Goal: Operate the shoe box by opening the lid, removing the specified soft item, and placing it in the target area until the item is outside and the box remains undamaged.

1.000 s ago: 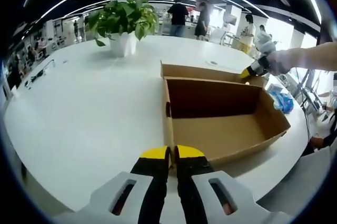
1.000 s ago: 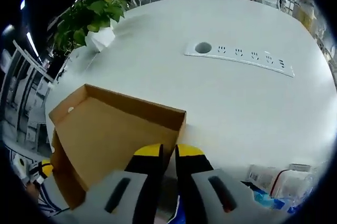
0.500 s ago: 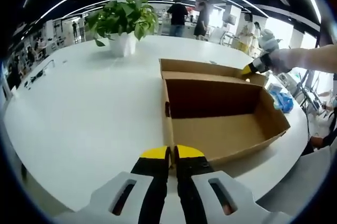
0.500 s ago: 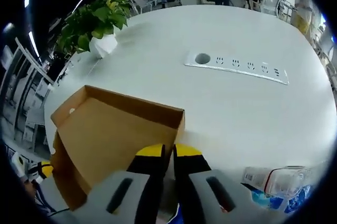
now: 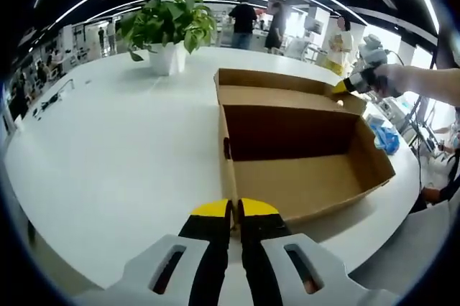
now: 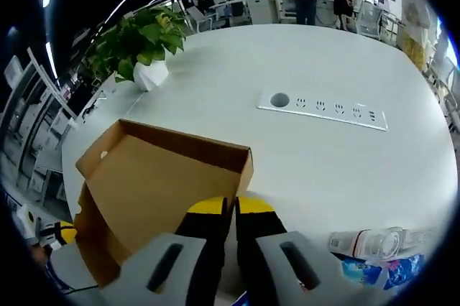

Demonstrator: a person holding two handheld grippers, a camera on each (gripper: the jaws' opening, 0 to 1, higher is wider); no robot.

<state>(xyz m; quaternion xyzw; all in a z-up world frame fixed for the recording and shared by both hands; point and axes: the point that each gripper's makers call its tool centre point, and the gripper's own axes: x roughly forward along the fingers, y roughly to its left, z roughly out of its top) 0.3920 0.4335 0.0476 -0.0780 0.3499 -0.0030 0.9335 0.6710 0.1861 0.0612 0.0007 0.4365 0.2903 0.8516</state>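
**Both grippers pinch the open shoe box**

A potted plant (image 5: pixel 167 29) stands well behind the box on the white desk (image 5: pixel 108 148); a power strip (image 6: pixel 322 110) lies beyond the lid (image 6: pixel 154 180), a plastic bottle (image 6: pixel 374 241) near the desk edge. The shoe box (image 5: pixel 298 155) lies open, its long axis running away from the left gripper (image 5: pixel 236 210), which pinches the near wall. The right gripper (image 6: pixel 230 207) is pressed onto the lid's edge.

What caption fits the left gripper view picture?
Left gripper pinches the open cardboard shoe box's near wall while right gripper lifts its lid.
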